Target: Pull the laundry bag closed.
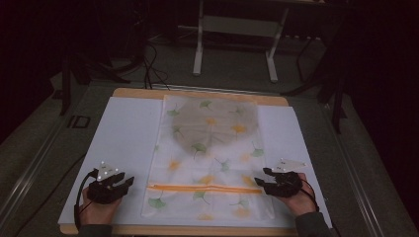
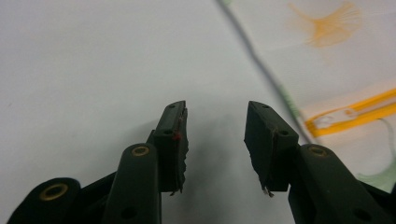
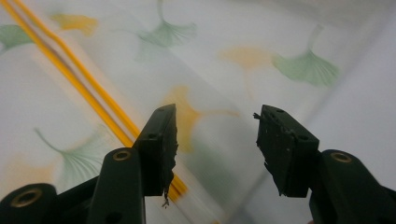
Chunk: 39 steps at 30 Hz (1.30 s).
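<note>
Ginkgo-printed cloth bag (image 1: 210,153) lies flat along the middle of the desk (image 1: 197,94), on a white sheet (image 1: 126,143) that covers most of the top. Green and orange leaf prints are scattered over the pale fabric, and a darker rounded shape shows through its far half. An orange zipper (image 1: 205,188) runs across the bag near the end closest to the person.

In the high view the left gripper (image 1: 129,181) sits on the white sheet, just beside the bag's left edge and level with the zipper, held by the person's left hand (image 1: 99,210). Its fingers (image 2: 173,140) stand apart with nothing between them; in the left gripper view only bare white sheet lies in the gap, and the bag's edge and the zipper's end (image 2: 327,122) lie off to the right.

The right gripper (image 1: 261,181) is at the bag's right edge, by the zipper's right end, held by the right hand (image 1: 299,200). Its fingers (image 3: 161,144) are also spread and grip nothing; in the right gripper view they hang over the printed fabric, with the zipper (image 3: 70,74) slanting past the left finger. That view is slightly blurred.
</note>
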{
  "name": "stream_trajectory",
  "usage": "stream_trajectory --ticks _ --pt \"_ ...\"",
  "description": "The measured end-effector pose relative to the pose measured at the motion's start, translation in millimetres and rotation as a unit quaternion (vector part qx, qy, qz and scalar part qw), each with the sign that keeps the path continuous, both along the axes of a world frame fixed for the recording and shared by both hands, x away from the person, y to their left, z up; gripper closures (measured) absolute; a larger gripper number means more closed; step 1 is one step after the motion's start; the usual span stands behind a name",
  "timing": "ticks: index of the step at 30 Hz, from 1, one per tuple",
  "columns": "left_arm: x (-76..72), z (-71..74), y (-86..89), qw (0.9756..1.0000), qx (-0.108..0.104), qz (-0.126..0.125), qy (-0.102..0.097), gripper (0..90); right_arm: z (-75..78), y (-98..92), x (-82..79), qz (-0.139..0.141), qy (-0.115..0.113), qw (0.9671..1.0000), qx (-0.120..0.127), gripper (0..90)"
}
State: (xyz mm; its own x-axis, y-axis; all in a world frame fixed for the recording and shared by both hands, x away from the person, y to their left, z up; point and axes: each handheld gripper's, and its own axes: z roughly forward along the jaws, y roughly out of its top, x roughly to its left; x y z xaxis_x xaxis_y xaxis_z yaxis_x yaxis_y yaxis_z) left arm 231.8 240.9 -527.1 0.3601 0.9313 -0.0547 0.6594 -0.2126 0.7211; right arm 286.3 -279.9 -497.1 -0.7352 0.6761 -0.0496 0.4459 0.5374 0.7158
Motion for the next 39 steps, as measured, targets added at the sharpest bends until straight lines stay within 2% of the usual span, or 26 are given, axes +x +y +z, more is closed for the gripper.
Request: stream_trajectory --ticks 2,3,5,7,12,16,24,25,33,35,36,38,39 --pt "0.0 0.9 -0.9 1.0 -0.004 -0.009 -0.001 59.2 1.0 3.7 0.9 0.005 0.0 1.0 -0.004 47.9" --pt "0.3 0.7 -1.0 0.9999 -0.006 -0.013 0.0 58.6 2.6 10.8 3.2 0.017 0.0 0.9998 -0.004 48.4" --pt "1.4 0.1 -0.3 0.9996 -0.016 -0.022 0.008 57.8 3.5 14.4 3.9 0.02 0.004 0.9998 -0.005 48.9" --pt "1.6 0.5 0.0 0.9993 -0.025 -0.027 0.009 58.6 5.2 26.0 6.3 0.038 0.007 0.9992 -0.003 49.3" --pt "2.2 0.3 1.4 0.9989 -0.03 -0.036 0.004 60.0 7.9 42.8 8.1 0.059 0.008 0.9982 -0.005 49.4" --pt "2.2 0.6 5.3 0.9984 -0.042 -0.037 -0.01 62.4 12.8 62.3 9.6 0.086 0.01 0.9962 -0.008 50.1" --pt "7.8 0.8 10.3 0.9987 -0.034 -0.036 -0.005 60.0 19.2 87.7 12.9 0.119 0.011 0.9928 -0.002 52.5" --pt "8.5 0.6 8.8 0.9989 -0.027 -0.038 -0.004 58.9 19.5 95.2 14.1 0.127 0.011 0.9918 -0.003 53.0" --pt "10.2 1.2 5.5 0.9988 -0.015 -0.046 -0.001 55.9 15.1 126.4 16.5 0.159 0.021 0.987 0.0 58.4" --pt "10.4 1.3 5.3 0.9988 -0.013 -0.047 -0.002 55.3 14.8 130.4 16.5 0.163 0.021 0.9863 -0.001 58.6" --pt "10.5 1.5 4.9 0.9988 -0.013 -0.047 -0.004 53.5 14.7 138.3 16.4 0.17 0.021 0.9852 -0.002 58.9" --pt "10.6 1.8 4.8 0.9988 -0.016 -0.046 -0.004 51.8 14.8 142.2 16.5 0.175 0.02 0.9844 -0.002 59.4" --pt "10.5 2.5 5.0 0.9987 -0.023 -0.045 -0.005 51.4 15.5 150.2 16.3 0.182 0.021 0.983 0.0 61.4"
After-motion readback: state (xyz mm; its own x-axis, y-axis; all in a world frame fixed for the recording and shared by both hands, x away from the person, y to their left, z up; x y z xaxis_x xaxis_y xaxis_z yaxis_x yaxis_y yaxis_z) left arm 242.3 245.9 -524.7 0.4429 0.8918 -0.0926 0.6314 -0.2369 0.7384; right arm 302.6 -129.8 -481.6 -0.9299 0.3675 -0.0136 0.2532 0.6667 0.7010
